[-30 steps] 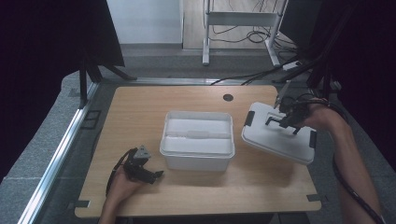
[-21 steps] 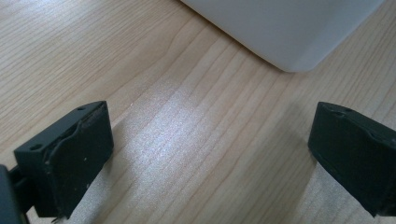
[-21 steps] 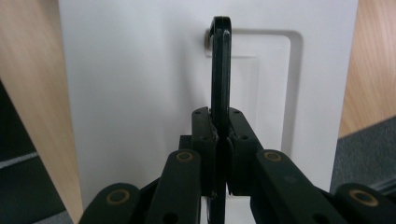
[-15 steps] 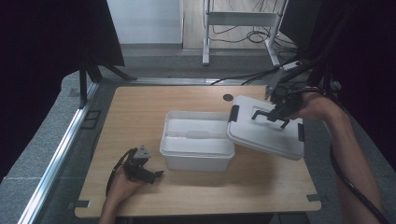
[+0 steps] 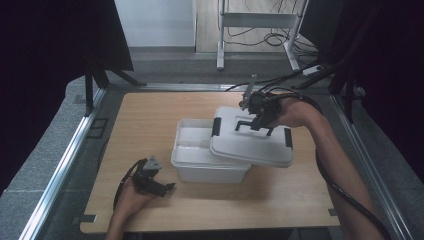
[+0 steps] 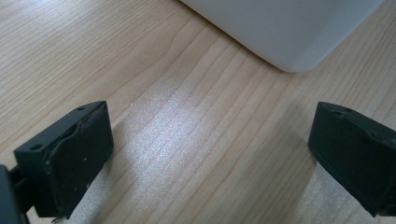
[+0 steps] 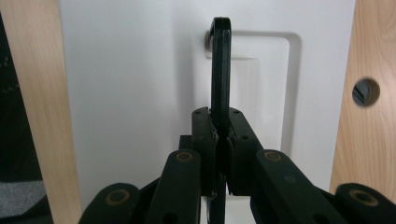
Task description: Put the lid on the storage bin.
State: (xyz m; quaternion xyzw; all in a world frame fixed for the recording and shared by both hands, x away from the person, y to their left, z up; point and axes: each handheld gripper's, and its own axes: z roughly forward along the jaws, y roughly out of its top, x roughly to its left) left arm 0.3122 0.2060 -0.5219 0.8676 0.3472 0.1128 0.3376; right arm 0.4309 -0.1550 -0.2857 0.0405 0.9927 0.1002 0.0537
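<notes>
Lab — black curtains point(image 5: 45, 60), cabled rig table point(image 5: 150, 125)

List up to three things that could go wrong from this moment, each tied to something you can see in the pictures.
1. The right gripper holds the white lid only by its thin black handle, so the lid could swing or slip out.
2. The lid hangs tilted, partly over the white box; it may catch the box's rim and land askew.
3. The left gripper rests open on the table, apart from the box, so a knock could shift the box.
</notes>
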